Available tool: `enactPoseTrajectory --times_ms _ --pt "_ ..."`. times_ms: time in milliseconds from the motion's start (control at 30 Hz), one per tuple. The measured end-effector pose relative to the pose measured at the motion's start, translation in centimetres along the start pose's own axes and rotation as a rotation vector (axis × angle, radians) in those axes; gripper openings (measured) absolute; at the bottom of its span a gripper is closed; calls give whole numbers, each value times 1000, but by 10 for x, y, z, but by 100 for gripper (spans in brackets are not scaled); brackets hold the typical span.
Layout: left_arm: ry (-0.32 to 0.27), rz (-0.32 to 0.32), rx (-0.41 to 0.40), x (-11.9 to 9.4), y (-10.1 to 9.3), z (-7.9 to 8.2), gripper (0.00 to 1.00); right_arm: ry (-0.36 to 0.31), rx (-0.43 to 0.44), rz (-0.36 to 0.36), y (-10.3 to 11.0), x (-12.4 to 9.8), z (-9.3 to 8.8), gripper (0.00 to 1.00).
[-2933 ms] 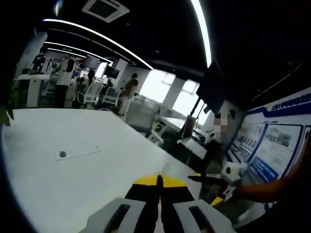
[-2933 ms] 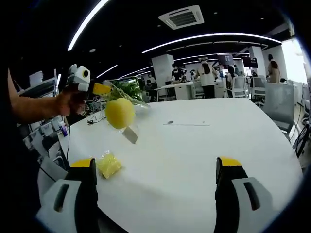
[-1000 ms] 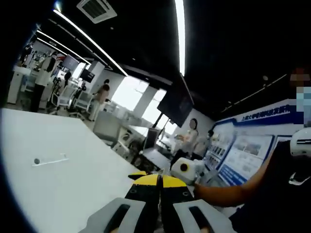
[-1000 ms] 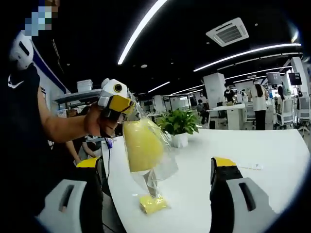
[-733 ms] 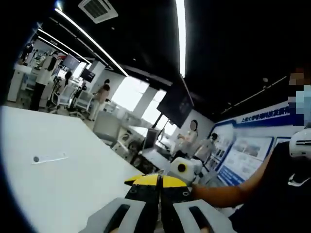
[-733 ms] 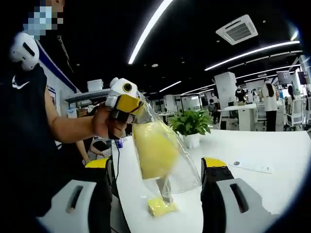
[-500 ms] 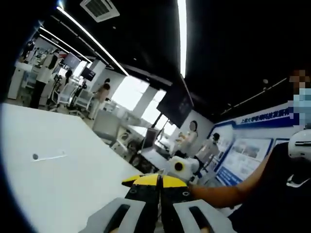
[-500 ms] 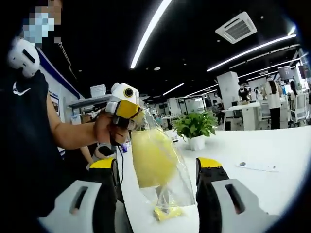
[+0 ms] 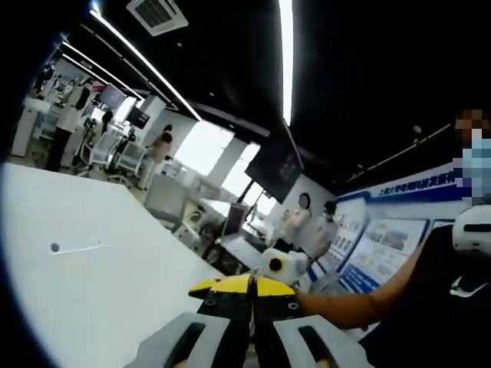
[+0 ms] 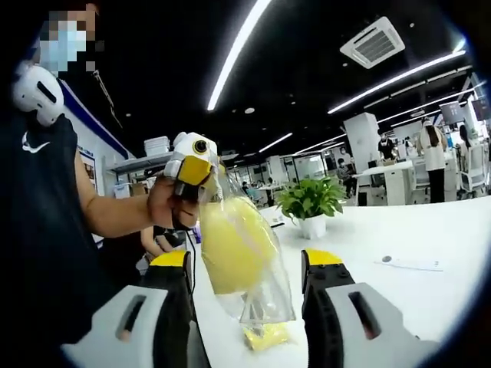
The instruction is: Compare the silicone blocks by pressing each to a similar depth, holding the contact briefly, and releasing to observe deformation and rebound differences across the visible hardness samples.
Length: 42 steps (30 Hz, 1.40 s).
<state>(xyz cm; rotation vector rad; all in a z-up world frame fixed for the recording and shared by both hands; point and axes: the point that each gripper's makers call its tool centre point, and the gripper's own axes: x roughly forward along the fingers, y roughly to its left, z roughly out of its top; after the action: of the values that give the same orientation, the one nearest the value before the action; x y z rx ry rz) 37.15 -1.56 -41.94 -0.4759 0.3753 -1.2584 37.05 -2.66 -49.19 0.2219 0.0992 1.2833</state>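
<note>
Across a big open office, a wide white table [image 10: 430,230] is seen in both views, running back toward desks, chairs and people standing far off. A person's dark-sleeved torso [image 10: 38,230] is seen at the left of the right gripper view, forearm reaching in. The left tongs [image 10: 201,182] are gripped in that person's hand [image 10: 165,205] and are clamped together on the top edge of a clear plastic bag [image 10: 265,287], which is held up above the table. A soft yellow block [image 10: 234,245] is carried inside the bag, hanging between the right tongs' two jaws. The right tongs [image 10: 247,264] are spread apart, one yellow-tipped jaw on each side of the bag; contact with the bag cannot be told. A potted green plant [image 10: 311,203] is set on the table behind the bag. A second small yellow piece [image 10: 266,335] is seen low at the bag's bottom, near the table edge; whether it is inside the bag cannot be told. A flat white strip [image 10: 413,264] is laid on the table well apart to the right. In the left gripper view, the left tongs [image 9: 250,285] are shown with jaws pressed together, yellow tips meeting, and the right tongs [image 9: 278,264] are seen just beyond them.
</note>
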Motion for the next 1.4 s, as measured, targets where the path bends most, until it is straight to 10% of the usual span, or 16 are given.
enactPoseTrajectory --times_ms 1400 --pt "-24 -9 5 -9 -7 6 0 15 8 19 20 7 9 24"
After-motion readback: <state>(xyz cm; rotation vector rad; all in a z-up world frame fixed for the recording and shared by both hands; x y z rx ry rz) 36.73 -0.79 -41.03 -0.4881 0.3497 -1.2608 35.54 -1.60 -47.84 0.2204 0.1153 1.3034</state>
